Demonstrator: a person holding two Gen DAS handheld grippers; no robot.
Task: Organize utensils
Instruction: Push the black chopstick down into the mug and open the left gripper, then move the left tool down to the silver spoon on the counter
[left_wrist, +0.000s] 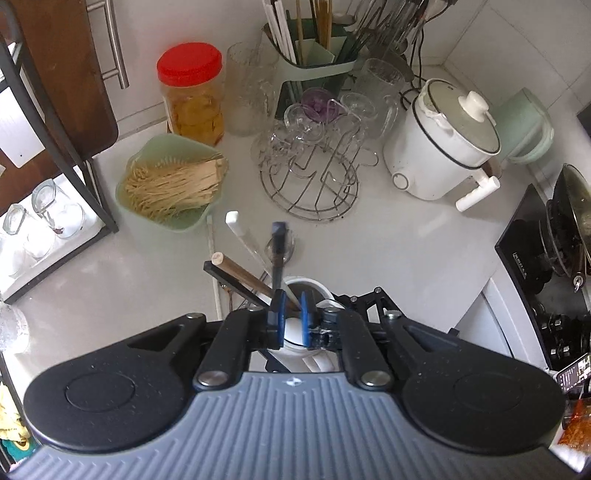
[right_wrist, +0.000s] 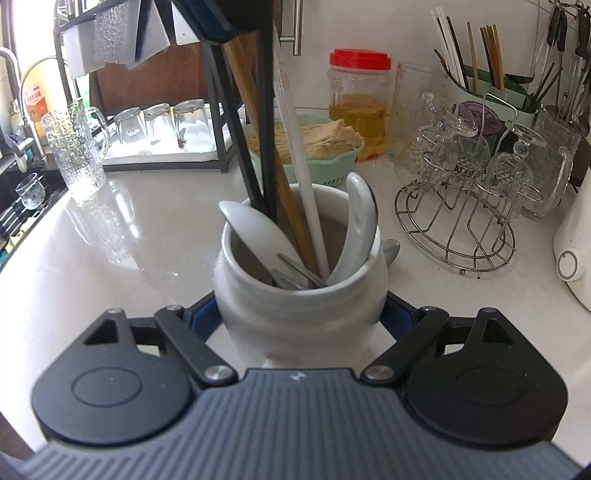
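A white ceramic jar (right_wrist: 303, 306) stands on the white counter, and my right gripper (right_wrist: 299, 317) is shut on its body, one blue pad on each side. In the jar are two white spoons (right_wrist: 255, 229), metal cutlery, and black chopsticks (right_wrist: 266, 129), a wooden chopstick (right_wrist: 291, 214) and a white chopstick (right_wrist: 306, 177). My left gripper (left_wrist: 291, 319) hangs right over the jar's mouth (left_wrist: 314, 288), pointing steeply down. Its blue pads stand slightly apart with a gap showing between them. A black chopstick (left_wrist: 277, 251) rises beside the left pad. From the right wrist view, the left gripper (right_wrist: 221, 18) sits atop the chopsticks.
Behind the jar sit a green basket of dried strips (left_wrist: 170, 184), a red-lidded jar (left_wrist: 192, 96), a wire rack of glasses (left_wrist: 314, 166) and a green utensil holder (left_wrist: 314, 55). A white electric pot (left_wrist: 439, 147) and a stove (left_wrist: 546, 251) stand right; a black shelf (left_wrist: 92, 177) stands left.
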